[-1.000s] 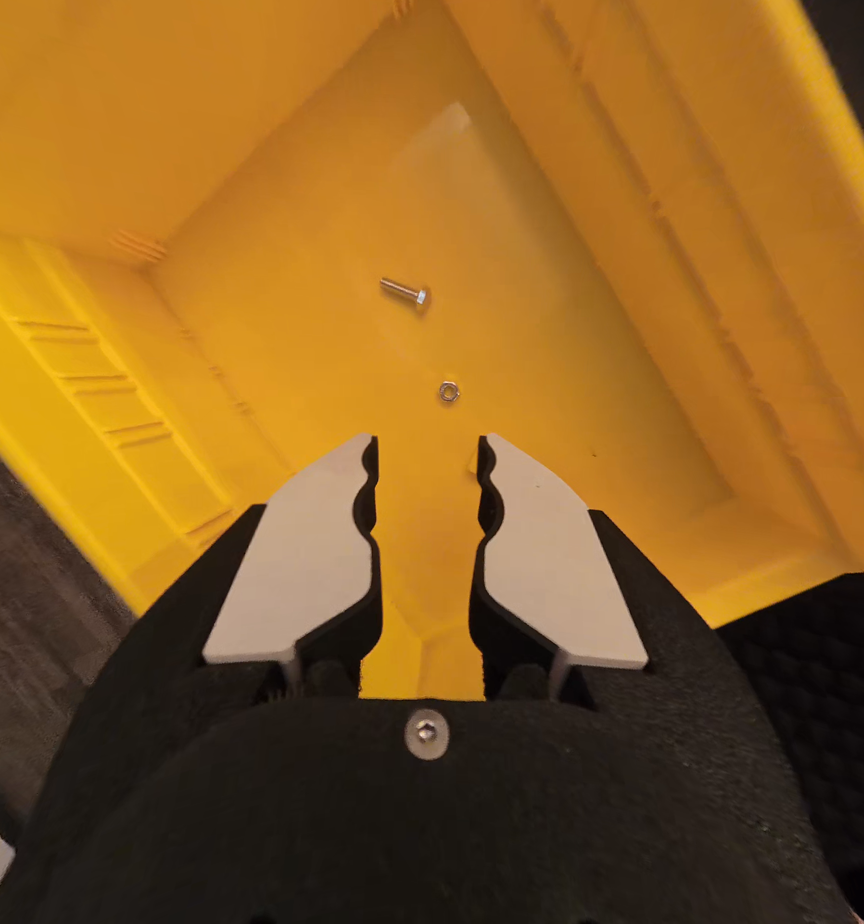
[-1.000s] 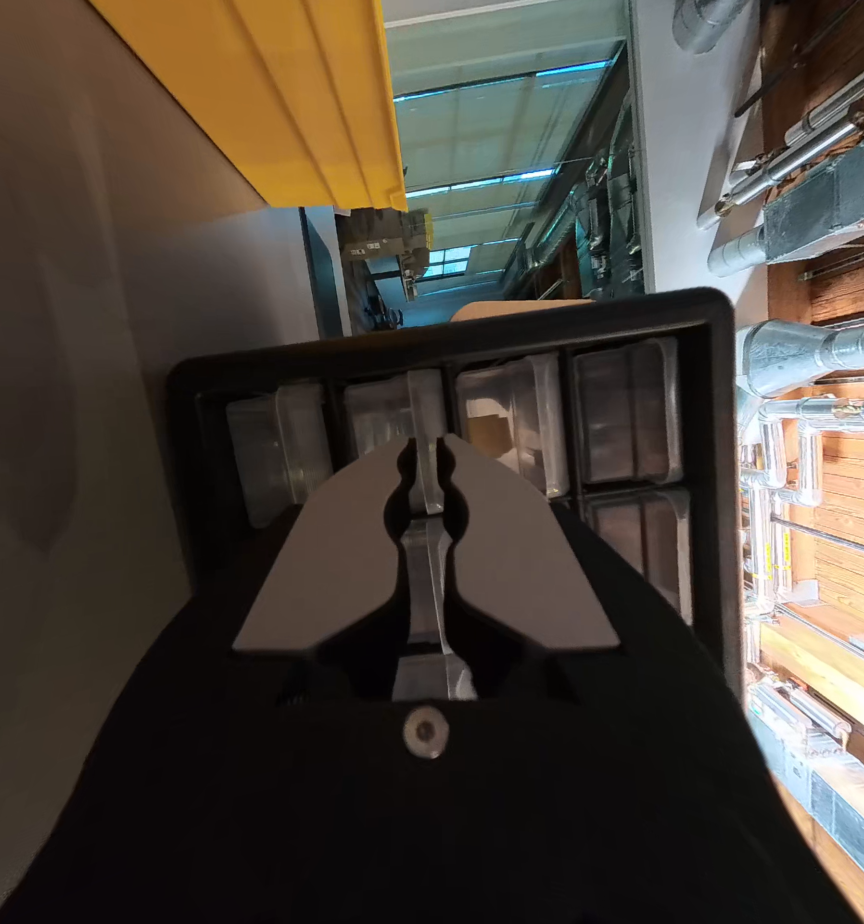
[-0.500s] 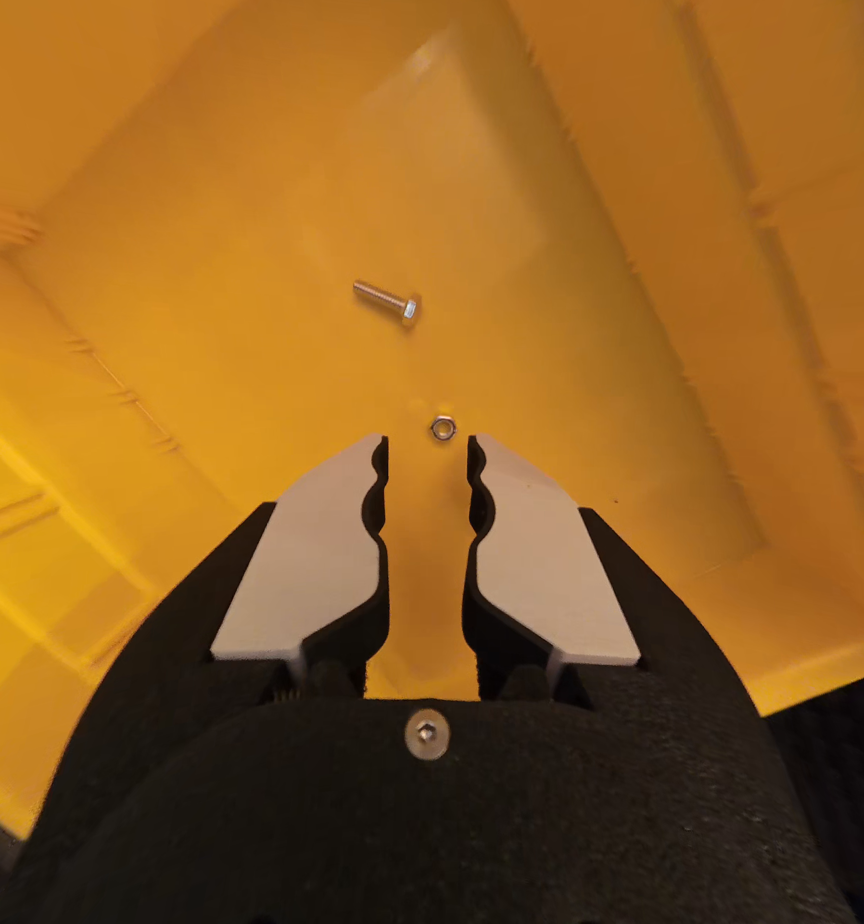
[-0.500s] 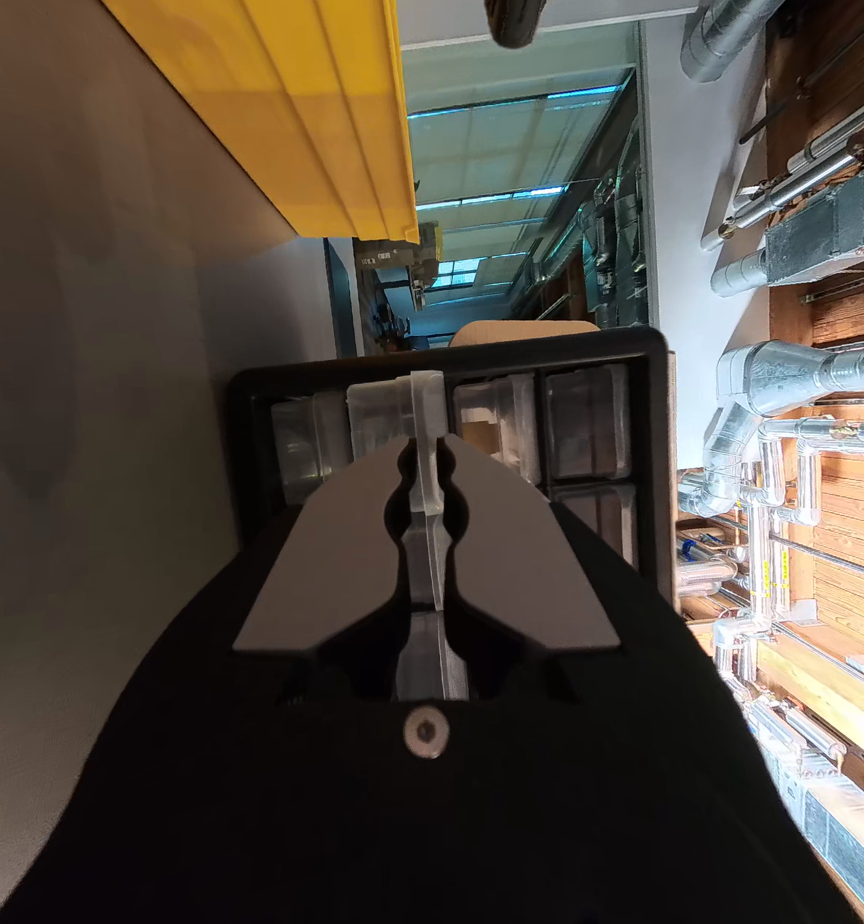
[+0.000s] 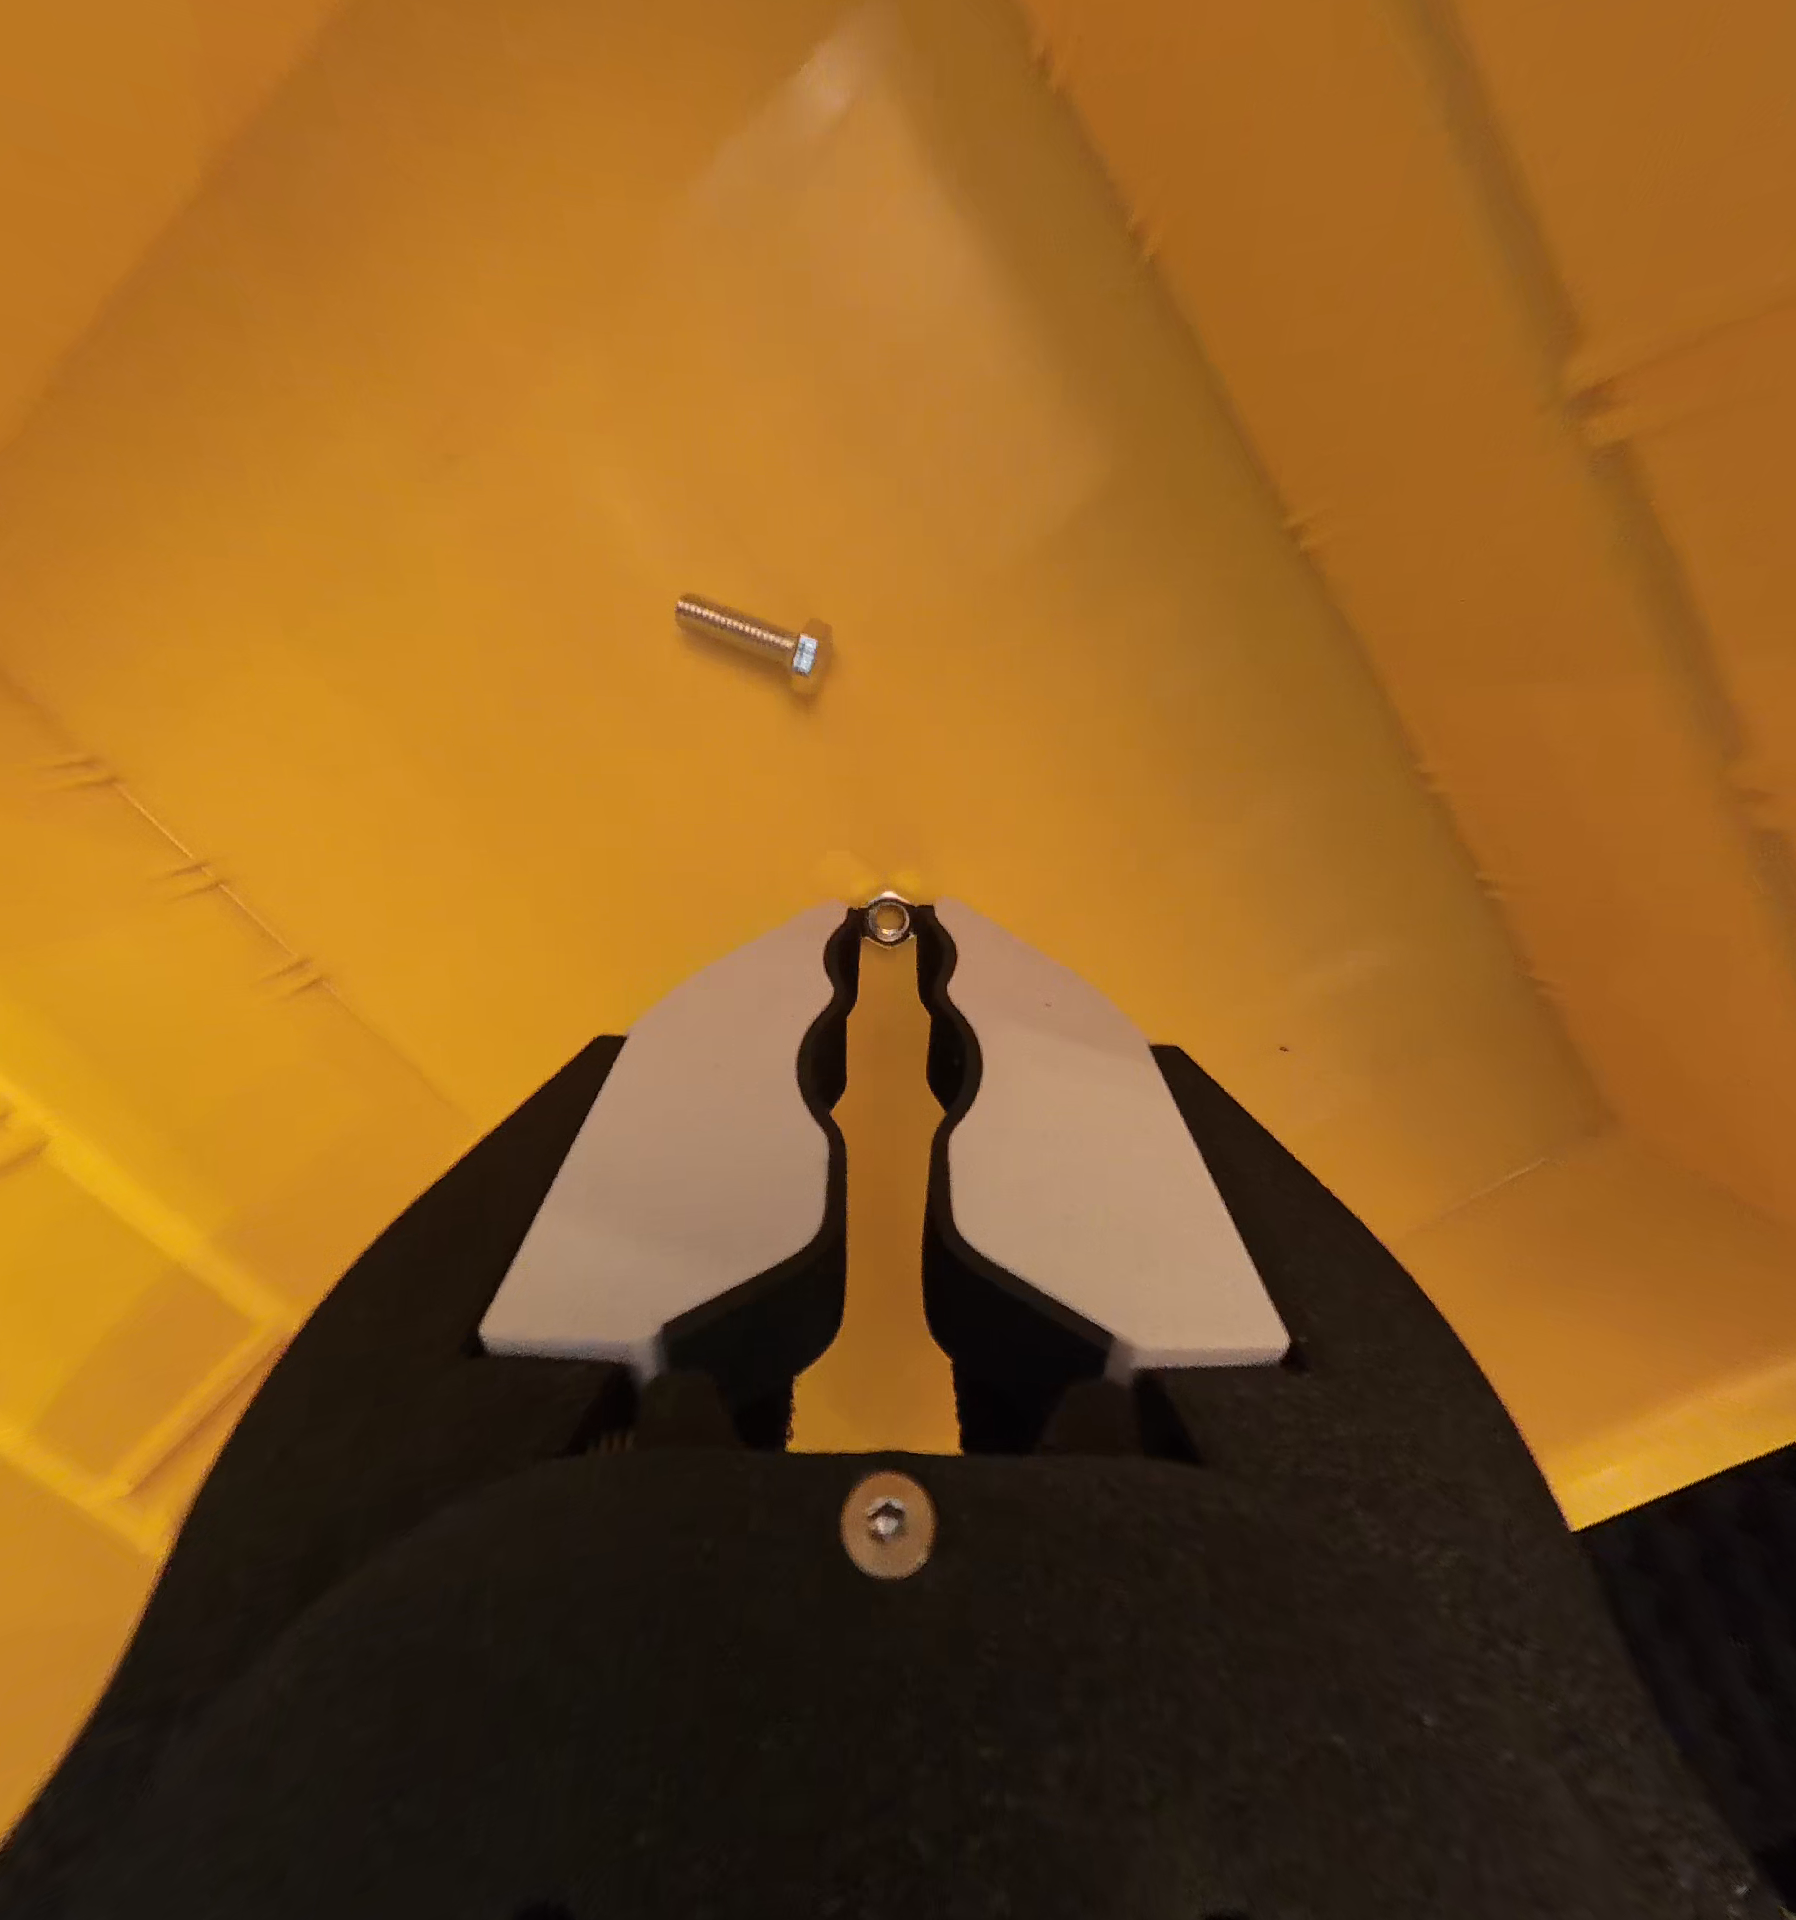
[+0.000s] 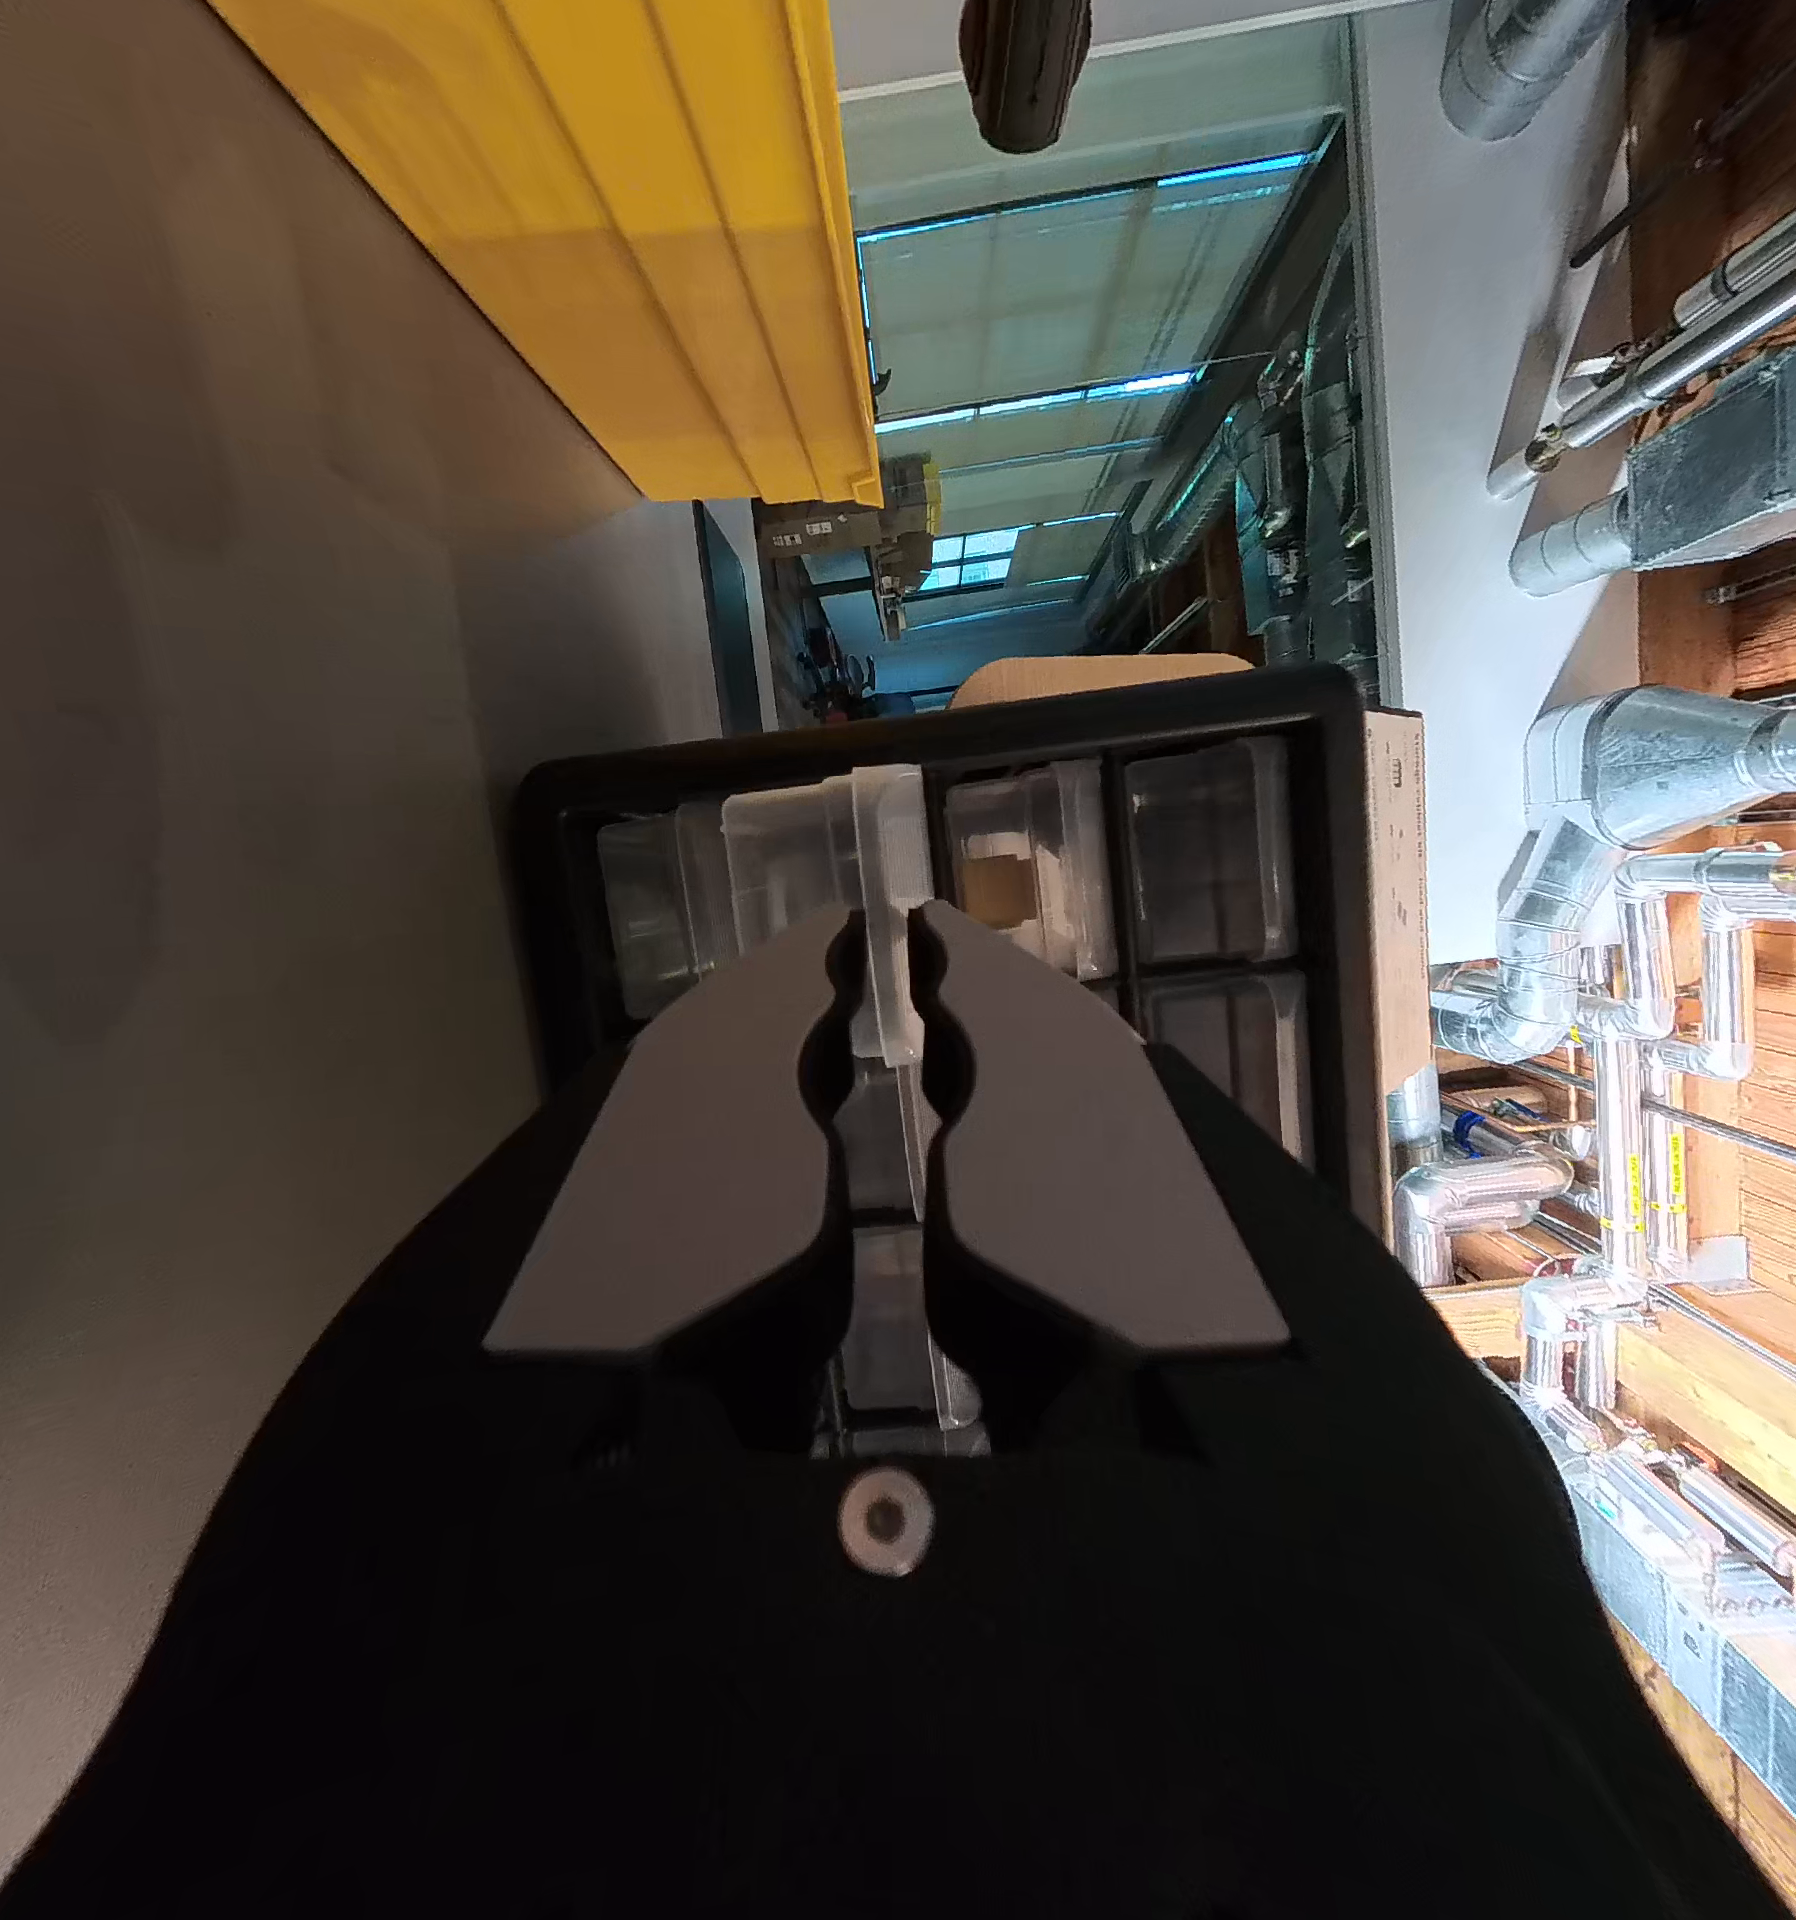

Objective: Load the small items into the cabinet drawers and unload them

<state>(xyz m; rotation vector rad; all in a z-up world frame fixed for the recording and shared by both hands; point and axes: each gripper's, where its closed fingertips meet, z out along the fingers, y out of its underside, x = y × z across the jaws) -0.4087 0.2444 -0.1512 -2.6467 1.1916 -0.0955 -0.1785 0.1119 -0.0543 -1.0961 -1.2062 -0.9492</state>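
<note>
Place looked like workshop or industrial loft space. Bare silver ducts (image 6: 1642,769) and metal pipes (image 6: 1642,997) ran along wooden beams (image 6: 1787,1174) beside black parts cabinet (image 6: 977,717) with clear small drawers (image 6: 1200,857). Behind cabinet, long glazed wall (image 6: 1060,312) and cardboard boxes (image 6: 832,525). Yellow plastic bin (image 6: 665,260) stood on grey tabletop (image 6: 250,831) near cabinet; inside bin lay loose bolt (image 5: 755,634) and nut (image 5: 887,921).
</note>
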